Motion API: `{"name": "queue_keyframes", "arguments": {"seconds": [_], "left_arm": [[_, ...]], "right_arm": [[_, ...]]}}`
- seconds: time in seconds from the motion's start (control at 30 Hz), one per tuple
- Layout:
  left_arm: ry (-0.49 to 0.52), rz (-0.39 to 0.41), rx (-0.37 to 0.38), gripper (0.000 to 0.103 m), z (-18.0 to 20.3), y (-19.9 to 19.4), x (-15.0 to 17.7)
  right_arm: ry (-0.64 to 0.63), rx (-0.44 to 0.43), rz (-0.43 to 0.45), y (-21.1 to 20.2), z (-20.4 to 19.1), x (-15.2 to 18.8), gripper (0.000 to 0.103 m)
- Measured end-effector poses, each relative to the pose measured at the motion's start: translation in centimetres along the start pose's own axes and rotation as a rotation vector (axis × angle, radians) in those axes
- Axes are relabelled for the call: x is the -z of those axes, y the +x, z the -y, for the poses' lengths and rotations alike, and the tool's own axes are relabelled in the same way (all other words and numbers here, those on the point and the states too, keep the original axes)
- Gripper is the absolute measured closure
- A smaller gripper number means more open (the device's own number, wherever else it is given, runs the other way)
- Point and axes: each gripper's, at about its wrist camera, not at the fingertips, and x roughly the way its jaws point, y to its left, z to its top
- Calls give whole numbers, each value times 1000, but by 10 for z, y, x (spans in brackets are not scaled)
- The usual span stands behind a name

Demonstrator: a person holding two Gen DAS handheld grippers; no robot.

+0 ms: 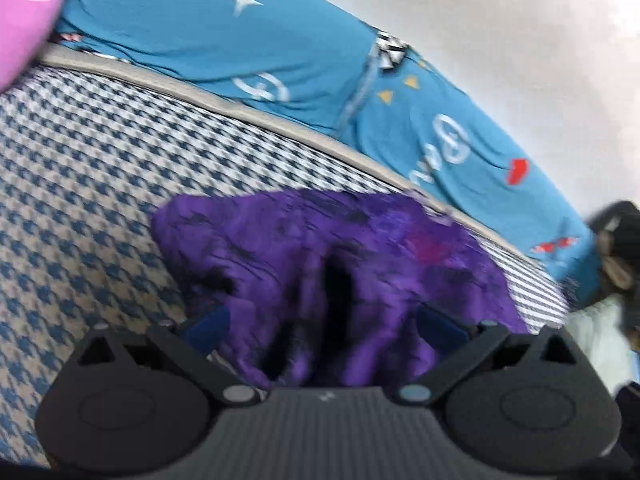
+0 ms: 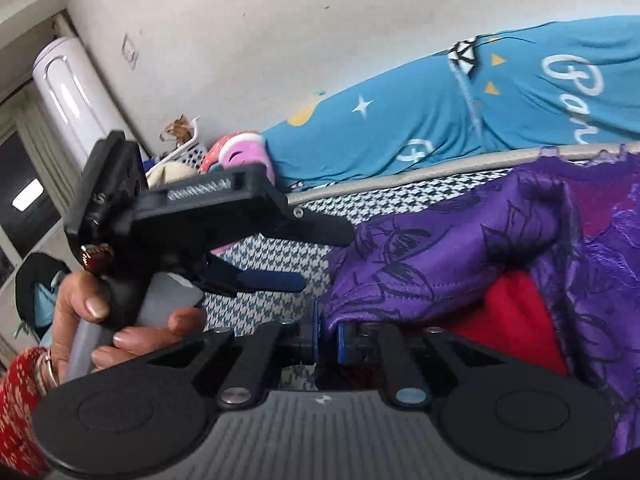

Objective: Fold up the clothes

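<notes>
Crumpled purple floral garment [image 2: 460, 248] with red lining, right gripper [image 2: 328, 338] clamped on hem, left gripper [image 1: 320, 320] spread wide.

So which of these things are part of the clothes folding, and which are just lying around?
Part of the job:
purple garment
right gripper, shut on its edge
left gripper, open over it

Lying about:
blue printed bedding
pink plush toy
white basket

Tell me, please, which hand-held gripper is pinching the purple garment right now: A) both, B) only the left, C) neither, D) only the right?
D: in the right wrist view, the right hand-held gripper is shut on the edge of the purple garment, while the left hand-held gripper is open beside the cloth.
</notes>
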Motion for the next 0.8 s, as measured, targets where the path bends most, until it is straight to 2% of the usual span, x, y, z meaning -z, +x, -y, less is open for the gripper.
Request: {"name": "queue_keyframes", "arguments": {"seconds": [0.17,0.43,0.53,0.6,0.67,0.73,0.8], "left_arm": [[16,-21,61,0,1,-7,6],[-4,-120,186,0,5,4,19],[-12,-149,235,0,6,10,24],[-8,-160,242,2,8,13,27],[-8,-170,221,9,10,18,30],[-15,-174,181,19,11,25,32],[-24,-176,144,23,12,31,33]], "right_arm": [[-18,-33,-20,2,-7,2,92],[-58,-135,-40,0,-22,7,92],[-75,-131,-44,0,-25,9,90],[-73,-120,-53,1,-24,10,89],[-71,-107,-64,1,-22,11,88],[-74,-92,-78,0,-21,12,80],[-79,-58,-93,-1,-21,13,59]]}}
